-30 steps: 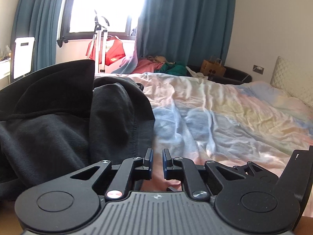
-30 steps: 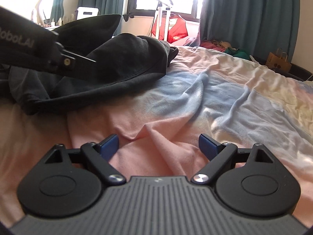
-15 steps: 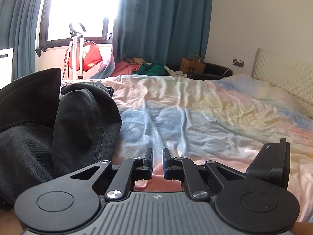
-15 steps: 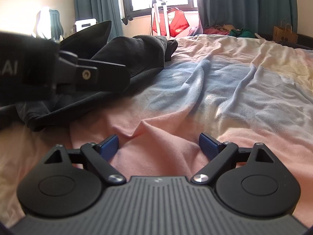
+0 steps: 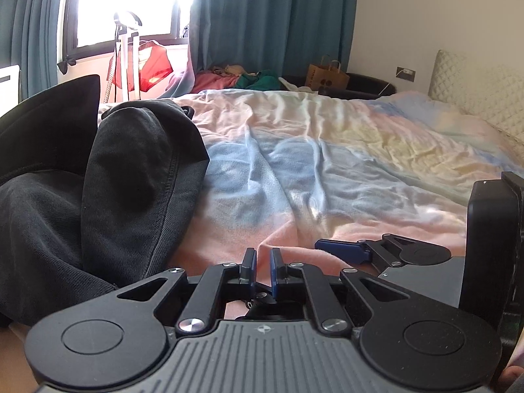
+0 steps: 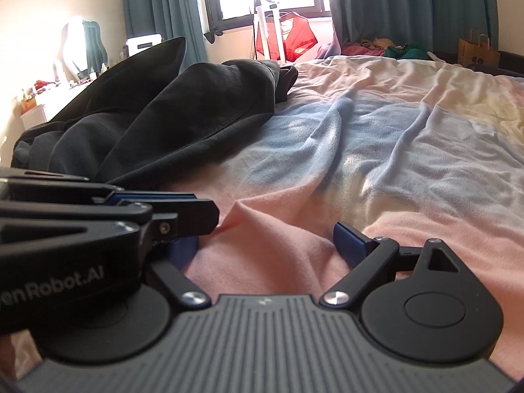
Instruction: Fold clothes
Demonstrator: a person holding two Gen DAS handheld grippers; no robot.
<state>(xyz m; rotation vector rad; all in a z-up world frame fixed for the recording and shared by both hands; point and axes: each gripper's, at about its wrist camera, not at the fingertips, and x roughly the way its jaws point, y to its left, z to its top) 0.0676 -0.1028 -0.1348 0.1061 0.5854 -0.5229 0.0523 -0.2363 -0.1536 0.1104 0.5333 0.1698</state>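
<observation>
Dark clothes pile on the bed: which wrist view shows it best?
The right wrist view: the dark clothes pile lies whole across the bedspread, its spread and edges visible. The left wrist view shows it close, cropped at the frame's left edge.

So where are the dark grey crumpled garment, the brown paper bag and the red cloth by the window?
dark grey crumpled garment (image 5: pixel 137 177): left wrist view, raised fold.
brown paper bag (image 5: pixel 326 77): left wrist view, front face.
red cloth (image 6: pixel 288 37): right wrist view, its middle.
</observation>
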